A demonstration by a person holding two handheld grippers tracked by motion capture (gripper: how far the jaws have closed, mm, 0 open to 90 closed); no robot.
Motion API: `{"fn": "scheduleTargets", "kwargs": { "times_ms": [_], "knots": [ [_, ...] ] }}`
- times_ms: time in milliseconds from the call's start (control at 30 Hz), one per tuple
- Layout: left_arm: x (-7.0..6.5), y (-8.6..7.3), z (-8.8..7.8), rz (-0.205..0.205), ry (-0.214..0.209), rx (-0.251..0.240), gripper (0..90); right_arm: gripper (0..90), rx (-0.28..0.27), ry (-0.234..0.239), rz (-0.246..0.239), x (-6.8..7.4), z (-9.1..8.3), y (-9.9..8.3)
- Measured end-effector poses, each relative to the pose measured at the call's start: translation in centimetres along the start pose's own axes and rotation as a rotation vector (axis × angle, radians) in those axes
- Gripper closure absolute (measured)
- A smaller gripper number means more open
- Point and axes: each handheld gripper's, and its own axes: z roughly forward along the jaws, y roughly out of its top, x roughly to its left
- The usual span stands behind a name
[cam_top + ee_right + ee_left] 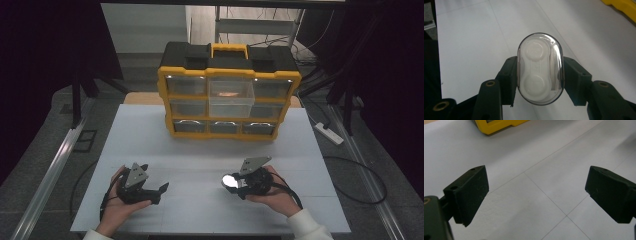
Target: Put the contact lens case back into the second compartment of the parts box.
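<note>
White table in a dark room
Around the table (150, 130): grey floor (40, 150), black curtains (45, 60), metal shelving (260, 22) behind, power strip (329, 133) right.

No text, label, brand, number or sign can be read anywhere. The yellow-and-black drawer cabinet (229, 90) shows no legible marking on its frame or drawers, the clear oval case (540, 68) bears no print, and the white bench (210, 150) carries only plain seam lines.
</note>
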Motion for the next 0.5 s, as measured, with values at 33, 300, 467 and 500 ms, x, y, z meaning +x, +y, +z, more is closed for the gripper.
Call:
{"fn": "scheduleTargets", "kwargs": {
  "times_ms": [33, 300, 467, 500],
  "knots": [
    [0.00, -0.03, -0.08, 0.000, 0.003, -0.001, 5.7, 48.7, -0.004, -0.002, 0.002, -0.07, 0.03, 0.03],
    [0.06, -0.12, -0.14, -0.008, 0.003, -0.003, 5.9, 48.6, -0.029, -0.009, 0.015, -0.35, -0.09, 0.16],
    [0.05, -0.06, -0.06, -0.004, -0.001, -0.002, 5.8, 48.7, -0.043, -0.016, 0.025, -0.35, -0.23, 0.12],
    [0.06, -0.05, -0.03, -0.005, -0.001, -0.002, 5.8, 48.7, -0.046, -0.016, 0.025, -0.34, -0.25, 0.12]
  ]
}}
